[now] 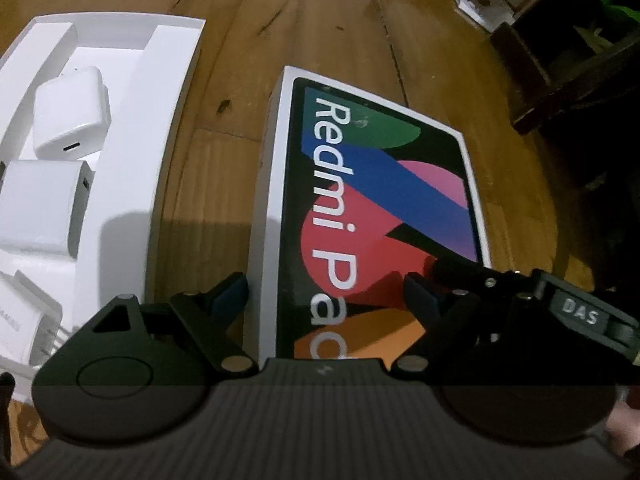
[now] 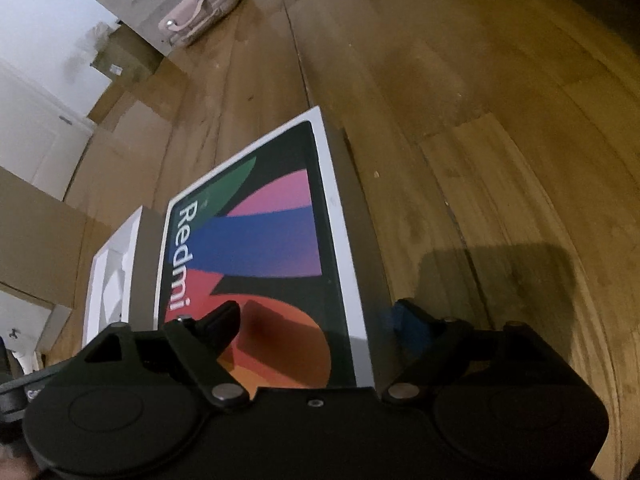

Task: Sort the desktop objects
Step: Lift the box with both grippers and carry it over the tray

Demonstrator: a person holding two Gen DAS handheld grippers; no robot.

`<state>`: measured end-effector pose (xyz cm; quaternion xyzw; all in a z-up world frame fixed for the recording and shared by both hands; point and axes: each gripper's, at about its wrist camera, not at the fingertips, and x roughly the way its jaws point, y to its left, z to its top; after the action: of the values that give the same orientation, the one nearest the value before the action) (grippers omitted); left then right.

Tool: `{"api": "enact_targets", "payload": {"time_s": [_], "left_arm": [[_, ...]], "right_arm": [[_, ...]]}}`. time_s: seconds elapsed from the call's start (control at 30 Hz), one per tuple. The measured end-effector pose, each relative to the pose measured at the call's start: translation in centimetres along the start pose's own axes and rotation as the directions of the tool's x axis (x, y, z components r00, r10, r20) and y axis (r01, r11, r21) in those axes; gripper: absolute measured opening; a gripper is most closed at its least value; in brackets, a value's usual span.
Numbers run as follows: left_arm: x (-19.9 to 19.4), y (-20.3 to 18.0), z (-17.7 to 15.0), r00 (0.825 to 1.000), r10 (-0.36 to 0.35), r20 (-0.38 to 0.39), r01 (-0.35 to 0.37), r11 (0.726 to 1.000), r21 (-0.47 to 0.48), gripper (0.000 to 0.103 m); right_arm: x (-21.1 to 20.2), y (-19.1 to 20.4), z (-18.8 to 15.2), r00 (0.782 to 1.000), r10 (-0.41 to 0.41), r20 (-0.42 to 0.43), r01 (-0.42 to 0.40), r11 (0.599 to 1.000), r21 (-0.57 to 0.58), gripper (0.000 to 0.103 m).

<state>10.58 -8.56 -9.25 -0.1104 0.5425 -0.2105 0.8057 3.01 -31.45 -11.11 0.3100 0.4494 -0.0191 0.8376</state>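
A Redmi Pad box lid point(image 1: 372, 208) with a colourful print lies flat on the wooden floor. My left gripper point(image 1: 328, 292) is open, its jaws straddling the lid's near left edge. The right gripper's body shows at the lid's near right corner in the left wrist view point(image 1: 540, 304). In the right wrist view the lid point(image 2: 260, 248) lies ahead and my right gripper point(image 2: 316, 320) is open, straddling its near right edge. An open white box tray point(image 1: 132, 152) left of the lid holds white chargers point(image 1: 70, 114), point(image 1: 40, 208).
Wooden floor point(image 2: 460, 120) all around. Dark furniture point(image 1: 580, 60) stands at the far right in the left wrist view. A pink bag point(image 2: 200, 8) and cardboard boxes point(image 2: 132, 120) stand at the far left in the right wrist view. The white tray point(image 2: 114, 272) shows there too.
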Motion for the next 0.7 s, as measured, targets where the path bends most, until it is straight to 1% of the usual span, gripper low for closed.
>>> {"api": "enact_targets", "payload": {"time_s": [0.07,0.13,0.2,0.23,0.27,0.33,0.37,0.43,0.57,0.7], "left_arm": [[0.1,-0.2,0.1,1.0,0.021,0.016,-0.021,1.0,0.016,0.085],[0.1,0.1,-0.1,0.999,0.005,0.036,-0.005,1.0,0.0,0.085],[0.0,0.1,-0.1,0.999,-0.003,0.034,0.003,1.0,0.008,0.084],[0.0,0.2,-0.1,0.999,-0.007,0.032,0.006,1.0,0.012,0.084],[0.0,-0.1,-0.2,1.0,0.008,0.028,-0.008,0.999,0.034,0.084],[-0.6,-0.8,-0.6,0.998,0.049,0.032,-0.052,0.995,0.089,0.084],[-1.1,-1.1,-0.7,0.997,0.054,0.051,-0.059,0.994,0.098,0.084],[-2.2,-1.7,-0.9,0.994,0.058,0.087,-0.068,0.99,0.121,0.084],[-4.3,-2.7,-0.6,0.993,0.028,0.114,-0.046,0.987,0.155,0.085],[-6.2,-3.2,-0.3,0.989,0.029,0.147,-0.057,0.98,0.192,0.085]], "right_arm": [[0.0,0.2,-0.2,1.0,-0.005,0.009,0.005,1.0,-0.013,0.09],[0.1,0.2,-0.4,1.0,-0.003,0.027,0.003,1.0,-0.004,0.091],[0.0,-0.1,-0.5,0.999,0.02,0.038,-0.021,1.0,0.008,0.09],[0.0,-0.2,-0.6,0.999,0.03,0.038,-0.031,1.0,0.005,0.09],[-0.2,-0.2,-0.7,0.999,0.035,0.032,-0.035,0.999,0.0,0.086],[-0.5,-0.2,-0.9,0.999,0.036,-0.006,-0.036,0.999,0.004,0.08],[-0.7,-0.2,-1.0,0.999,0.039,-0.02,-0.039,0.999,0.012,0.08],[-1.6,0.0,-1.0,0.998,0.056,-0.006,-0.056,0.998,0.017,0.08],[-3.5,1.1,-0.7,0.999,0.049,0.023,-0.048,0.999,-0.021,0.08],[-5.0,1.8,-0.4,0.996,0.074,0.053,-0.071,0.996,-0.051,0.08]]}}
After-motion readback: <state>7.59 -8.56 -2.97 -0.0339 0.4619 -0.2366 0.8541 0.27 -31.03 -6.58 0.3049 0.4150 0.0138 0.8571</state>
